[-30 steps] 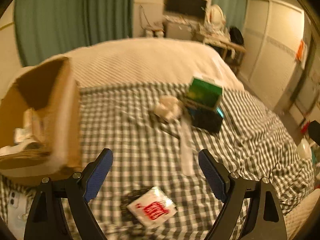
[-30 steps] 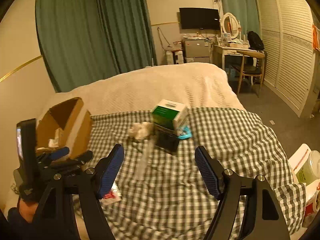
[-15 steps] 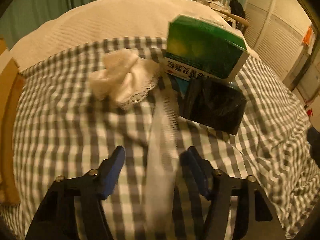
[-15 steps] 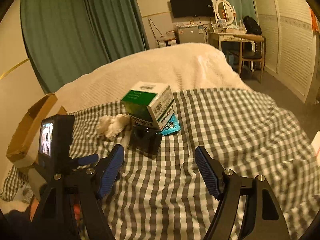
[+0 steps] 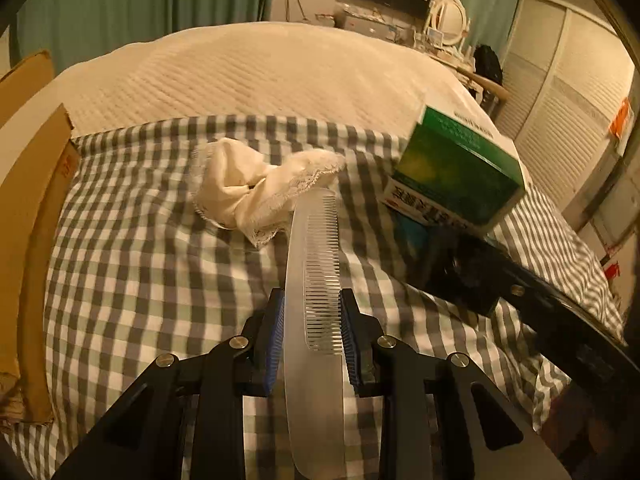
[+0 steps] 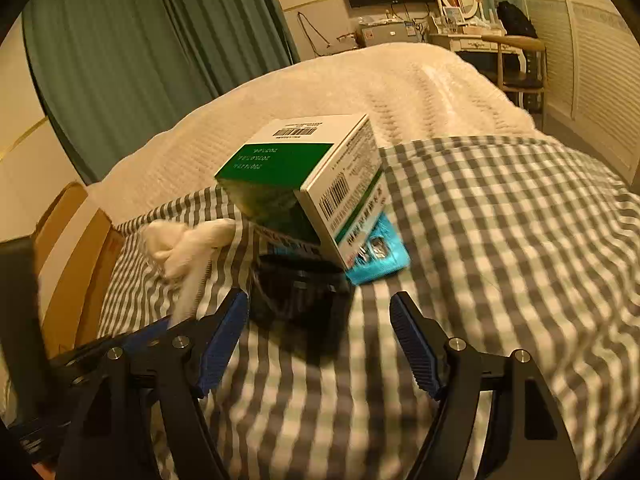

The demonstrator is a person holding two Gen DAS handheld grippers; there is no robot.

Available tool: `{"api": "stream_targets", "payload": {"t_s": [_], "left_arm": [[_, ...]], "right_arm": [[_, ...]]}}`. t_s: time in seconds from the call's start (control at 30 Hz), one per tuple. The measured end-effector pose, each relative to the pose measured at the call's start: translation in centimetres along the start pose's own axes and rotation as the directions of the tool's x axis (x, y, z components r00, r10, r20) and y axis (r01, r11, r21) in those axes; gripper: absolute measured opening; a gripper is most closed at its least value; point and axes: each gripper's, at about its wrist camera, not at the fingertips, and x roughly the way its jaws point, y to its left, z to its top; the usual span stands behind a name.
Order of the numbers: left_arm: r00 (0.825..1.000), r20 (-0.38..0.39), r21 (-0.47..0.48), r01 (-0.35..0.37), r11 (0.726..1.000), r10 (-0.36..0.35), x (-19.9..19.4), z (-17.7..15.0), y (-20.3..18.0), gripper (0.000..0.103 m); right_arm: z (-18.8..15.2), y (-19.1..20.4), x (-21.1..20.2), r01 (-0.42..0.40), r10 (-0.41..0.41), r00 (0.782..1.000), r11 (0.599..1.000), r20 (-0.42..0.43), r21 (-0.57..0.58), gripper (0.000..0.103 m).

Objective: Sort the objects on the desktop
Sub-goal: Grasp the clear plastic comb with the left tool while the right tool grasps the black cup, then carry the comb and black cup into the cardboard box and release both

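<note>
In the left wrist view, the left claw sits at the lower centre of the frame, its blue pads pressed against both edges of a translucent comb. The comb runs from the bottom edge up the middle of the frame, teeth facing right, its far tip reaching a crumpled white lace-edged cloth that lies on the checked blanket of the bed. To the right of the comb, a green and white box rests tilted on top of a black object, with a teal packet partly showing under the box. A cardboard box stands along the left edge of the frame. A cream bedspread covers the bed beyond the blanket.

In the right wrist view, the right claw is spread wide with nothing between its pads, low in the frame, just in front of the black object. The green and white box leans on that object at the frame's centre, and the teal packet lies just right of it on the blanket. The white cloth lies to the left, and the left claw appears at the lower left.
</note>
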Motion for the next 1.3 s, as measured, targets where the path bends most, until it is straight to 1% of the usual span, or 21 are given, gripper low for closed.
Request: {"api": "stream_targets", "payload": {"t_s": [0.13, 0.2, 0.23, 0.27, 0.37, 0.43, 0.57, 0.6, 0.73, 0.83, 0.93, 1.07, 1.17, 1.23, 1.3], "left_arm": [[1.000, -0.009, -0.007, -0.009, 1.000, 0.008, -0.1, -0.4, 0.5, 0.026], [1.000, -0.012, 0.003, -0.017, 1.000, 0.017, 0.0, -0.5, 0.3, 0.026], [1.000, -0.013, 0.007, -0.021, 1.000, 0.021, 0.3, -0.6, 0.1, 0.026], [1.000, -0.013, 0.006, -0.020, 1.000, 0.020, 0.3, -0.7, 0.2, 0.026], [1.000, -0.014, 0.004, -0.018, 1.000, 0.018, 0.6, -0.7, 0.3, 0.026], [1.000, -0.011, 0.005, -0.019, 1.000, 0.019, -0.2, -1.1, 0.1, 0.026], [1.000, -0.008, -0.010, -0.002, 1.000, 0.002, -2.1, -1.8, 0.2, 0.026], [1.000, -0.007, -0.010, 0.003, 1.000, -0.003, -2.4, -1.4, 0.5, 0.026], [0.999, 0.027, -0.023, 0.020, 1.000, -0.019, -6.0, -1.3, 1.3, 0.026], [0.998, 0.059, -0.046, 0.036, 0.998, -0.033, -9.0, -1.4, 2.7, 0.026], [0.995, 0.088, -0.059, 0.051, 0.997, -0.046, -11.6, -1.2, 4.3, 0.026], [0.987, 0.153, -0.085, 0.063, 0.994, -0.050, -15.8, -0.2, 6.8, 0.026], [0.976, 0.212, -0.103, 0.065, 0.992, -0.042, -19.4, 1.3, 9.4, 0.026], [0.968, 0.251, -0.110, 0.042, 0.993, -0.013, -21.7, 2.6, 11.3, 0.026], [0.960, 0.280, -0.116, 0.024, 0.993, 0.009, -23.3, 3.8, 13.3, 0.026]], "right_arm": [[0.3, 0.0, 2.3, -0.031, 0.032, 0.999, 0.999, -0.044, 0.031, 0.073], [-0.1, 0.3, 2.7, -0.019, 0.020, 0.999, 1.000, -0.051, 0.016, 0.063], [-0.4, 0.5, 2.6, -0.027, 0.028, 0.998, 1.000, -0.049, 0.009, 0.055], [-0.6, 0.6, 2.4, -0.036, 0.037, 0.998, 0.999, -0.047, 0.009, 0.052], [-1.3, 1.0, 1.3, -0.022, 0.022, 1.000, 1.000, -0.019, -0.005, 0.052], [-2.0, 1.4, 0.5, 0.000, 0.000, 1.000, 1.000, -0.006, -0.028, 0.051], [-3.2, 1.4, -1.9, 0.004, -0.004, 1.000, 1.000, 0.012, -0.018, 0.051], [-3.4, 1.4, -2.7, 0.009, -0.008, 1.000, 1.000, 0.016, -0.015, 0.051], [-4.2, 1.4, -6.1, 0.007, -0.007, 1.000, 1.000, 0.014, 0.017, 0.051], [-4.4, 2.0, -8.9, 0.028, -0.028, 1.000, 1.000, 0.005, 0.008, 0.051], [-4.3, 3.3, -12.0, 0.053, -0.053, 0.998, 0.998, 0.020, -0.027, 0.051], [-3.2, 6.4, -16.2, 0.067, -0.061, 0.996, 0.994, 0.069, -0.087, 0.051], [-1.9, 10.1, -19.1, 0.043, -0.029, 0.994, 0.990, 0.105, -0.137, 0.051], [-1.1, 13.0, -20.3, 0.022, -0.001, 0.993, 0.984, 0.122, -0.178, 0.051], [-0.3, 16.3, -21.0, -0.013, 0.045, 0.989, 0.975, 0.138, -0.221, 0.051]]}}
